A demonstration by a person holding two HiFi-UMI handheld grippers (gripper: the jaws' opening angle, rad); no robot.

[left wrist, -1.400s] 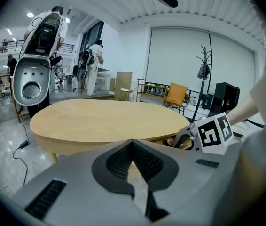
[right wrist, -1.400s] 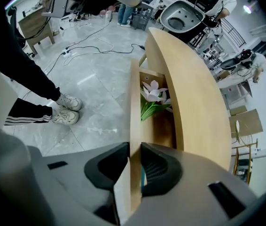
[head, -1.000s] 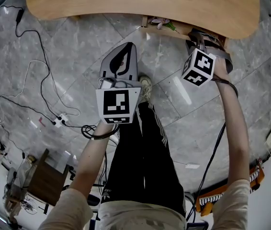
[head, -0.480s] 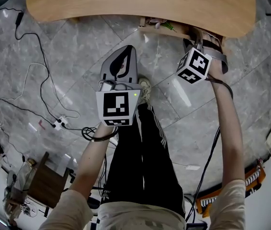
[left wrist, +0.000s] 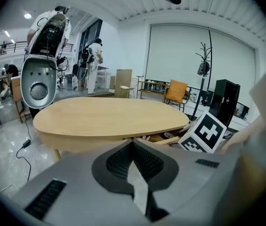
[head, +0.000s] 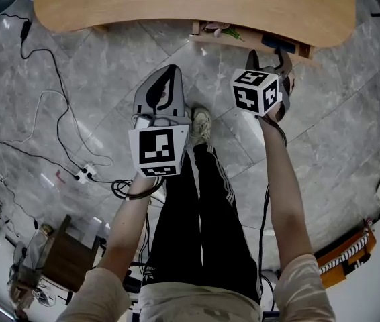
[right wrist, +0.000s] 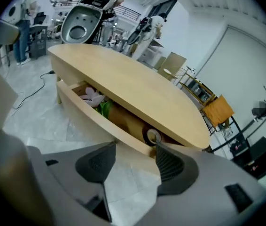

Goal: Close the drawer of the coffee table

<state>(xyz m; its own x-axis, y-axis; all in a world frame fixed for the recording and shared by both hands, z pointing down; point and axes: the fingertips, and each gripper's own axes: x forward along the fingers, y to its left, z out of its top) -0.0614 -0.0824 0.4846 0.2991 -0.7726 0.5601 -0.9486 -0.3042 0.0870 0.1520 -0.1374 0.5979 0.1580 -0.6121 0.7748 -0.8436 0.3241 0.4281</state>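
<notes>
Right gripper has rolled over since a second ago; jaws opening, nothing between them. Shallow pale-wood drawer juts from under the oval wooden counter, pink flower showing inside. Push not made yet, I judge. Left gripper idle, jaws pressed together.

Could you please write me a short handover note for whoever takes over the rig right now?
Left gripper: shut, empty, held back from the coffee table.
Right gripper: fingers opening, nothing between them, pointed at the drawer front and close to it.
Drawer: open, with flowers and a tape roll inside.
Done: nothing visible yet.
Left to do: push the drawer front in until it sits flush, probably with the right gripper.
</notes>
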